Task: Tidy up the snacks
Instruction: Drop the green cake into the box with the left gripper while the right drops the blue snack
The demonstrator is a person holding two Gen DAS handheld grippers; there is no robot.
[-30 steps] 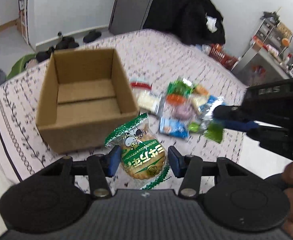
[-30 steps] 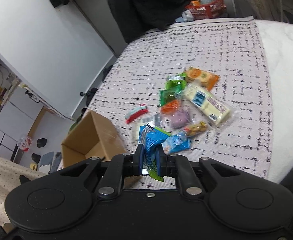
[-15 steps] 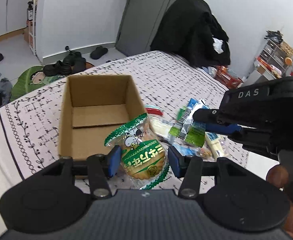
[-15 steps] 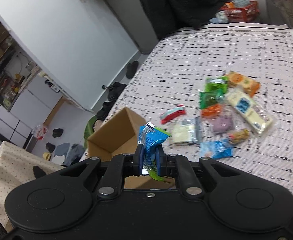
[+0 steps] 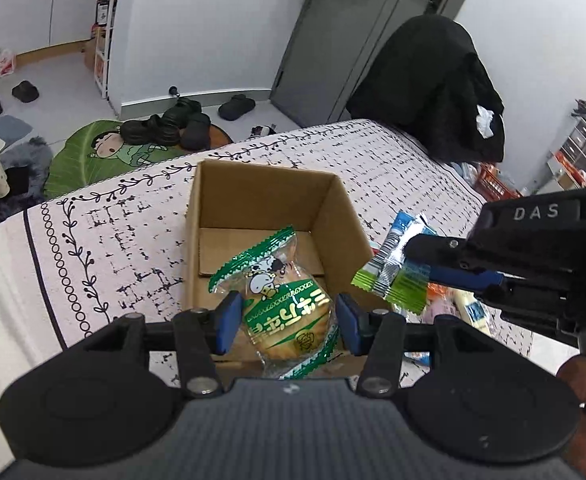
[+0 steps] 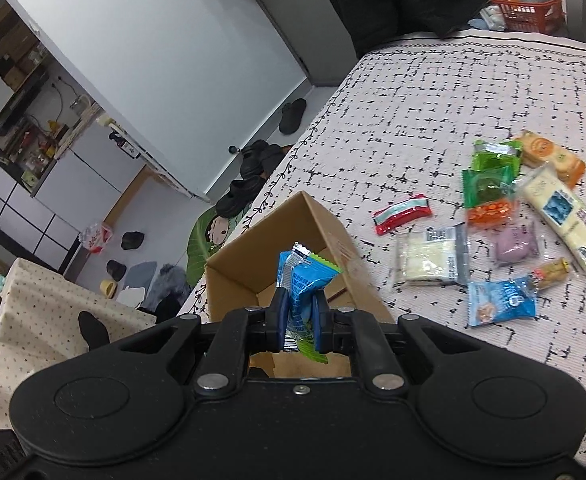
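Note:
An open cardboard box (image 5: 269, 200) (image 6: 325, 228) stands on the patterned tablecloth; its inside looks bare. My left gripper (image 5: 287, 316) is shut on a green-and-clear wrapped cake packet (image 5: 281, 292), held over the box's near edge. My right gripper (image 6: 299, 316), seen in the left wrist view (image 5: 425, 256), is shut on a blue-and-green snack packet (image 6: 305, 280) (image 5: 397, 268), held over the box's right edge. Several loose snacks lie to the right of the box, among them a red bar (image 6: 403, 214), a white packet (image 6: 431, 258) and a blue bag (image 6: 501, 300).
The table edge (image 5: 33, 240) runs close on the left of the box. Shoes and a green mat (image 5: 105, 152) lie on the floor beyond. A dark coat (image 5: 437, 88) hangs over a chair at the far end of the table.
Both grippers have moved toward the box with their packets. The left now holds the cake packet over the box's near edge, and the right has come in over the box's right side.

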